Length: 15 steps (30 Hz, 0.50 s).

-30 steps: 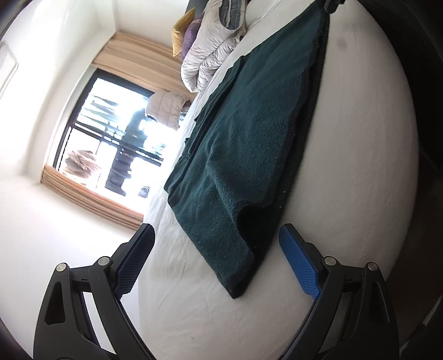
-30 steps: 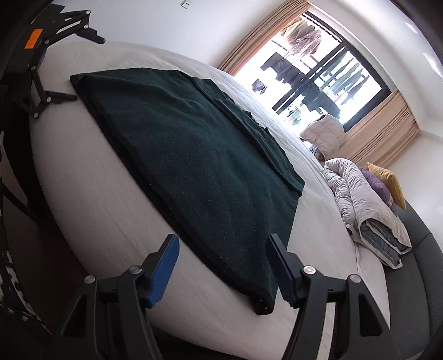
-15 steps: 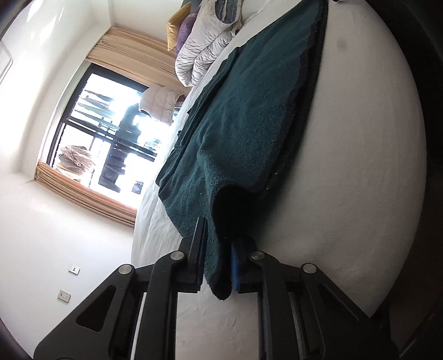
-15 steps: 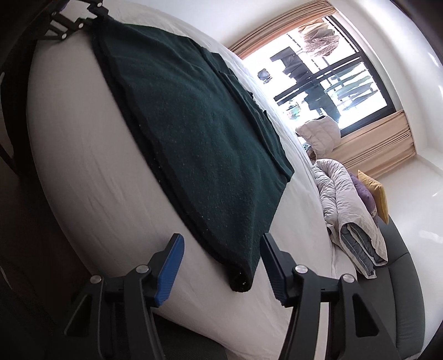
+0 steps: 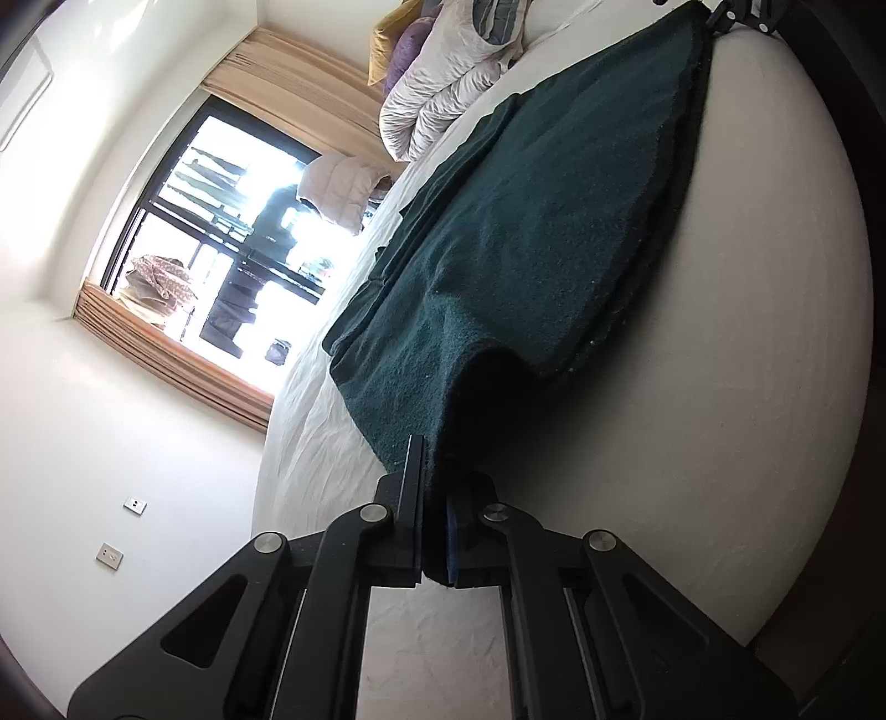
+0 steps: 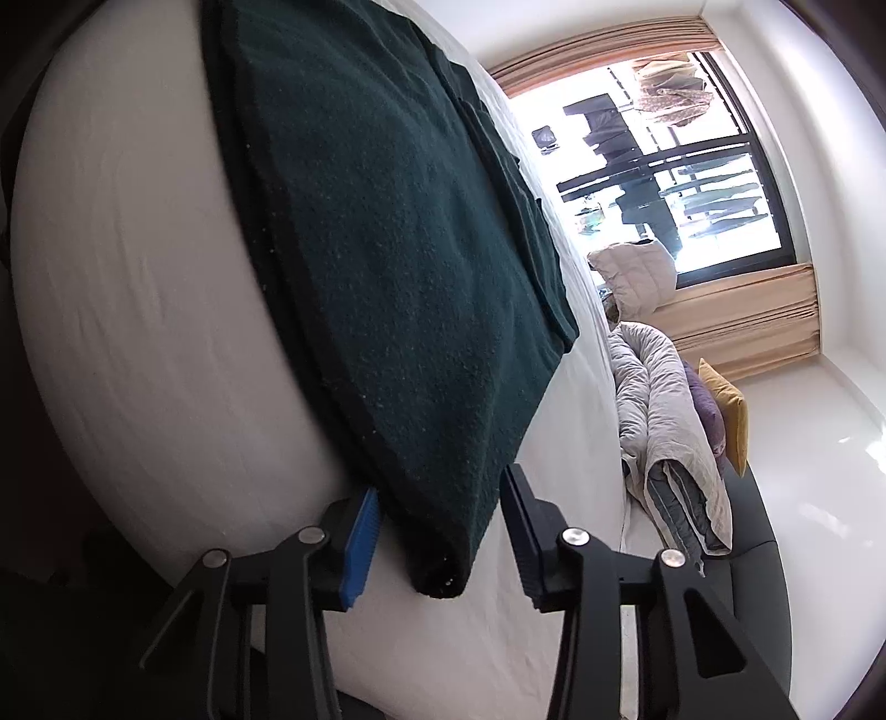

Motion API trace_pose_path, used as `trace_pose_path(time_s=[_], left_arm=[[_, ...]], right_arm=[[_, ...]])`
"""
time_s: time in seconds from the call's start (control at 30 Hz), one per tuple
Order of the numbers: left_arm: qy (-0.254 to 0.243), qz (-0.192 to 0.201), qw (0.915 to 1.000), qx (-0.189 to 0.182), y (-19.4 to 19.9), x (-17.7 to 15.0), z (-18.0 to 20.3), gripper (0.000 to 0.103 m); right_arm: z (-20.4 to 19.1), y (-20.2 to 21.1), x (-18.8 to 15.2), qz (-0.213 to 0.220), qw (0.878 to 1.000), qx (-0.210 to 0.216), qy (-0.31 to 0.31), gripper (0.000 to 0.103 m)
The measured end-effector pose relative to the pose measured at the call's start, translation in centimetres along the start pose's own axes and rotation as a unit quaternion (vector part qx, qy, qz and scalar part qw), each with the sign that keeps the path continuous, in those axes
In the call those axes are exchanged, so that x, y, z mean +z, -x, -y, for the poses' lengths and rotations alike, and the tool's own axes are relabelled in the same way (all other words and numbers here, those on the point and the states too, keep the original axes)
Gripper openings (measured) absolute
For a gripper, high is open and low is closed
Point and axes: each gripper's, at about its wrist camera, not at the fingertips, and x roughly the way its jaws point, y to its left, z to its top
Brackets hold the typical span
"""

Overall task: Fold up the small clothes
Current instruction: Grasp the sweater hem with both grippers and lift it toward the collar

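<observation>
A dark green fleece garment (image 5: 542,232) lies spread flat on a white bed (image 5: 764,343). My left gripper (image 5: 434,482) is shut on its near corner, which rises slightly off the sheet. In the right wrist view the same garment (image 6: 387,249) stretches away, and my right gripper (image 6: 443,515) is open with the garment's other near corner lying between its fingers. The blue pad (image 6: 362,531) of one finger touches the cloth's edge. The other gripper shows at the garment's far end in the left wrist view (image 5: 742,16).
A rolled grey duvet (image 6: 664,443) and purple and yellow pillows (image 6: 720,421) lie at the head of the bed. A large window (image 5: 221,243) with beige curtains faces the bed. The bed's edge drops to a dark floor (image 6: 33,554).
My left gripper closed on the garment's corner and holds it. My right gripper moved forward so the other corner now sits between its open fingers.
</observation>
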Motion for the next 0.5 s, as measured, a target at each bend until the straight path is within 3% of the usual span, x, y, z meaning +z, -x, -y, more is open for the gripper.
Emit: trace_pose_path(time_s=[0.1, 0.5], left_arm=[[0.012, -0.002, 0.9999, -0.003, 0.2, -0.2, -0.3, 0.004], [0.149, -0.003, 0.9887, -0.006, 1.2, 0.7, -5.5, 0.003]], right_arm=[[0.6, -0.4, -0.3, -0.017, 1.0, 0.014, -0.018, 0.007], [5.0, 1.1, -0.5, 0.011, 0.994, 0.005, -0.11, 0.005]])
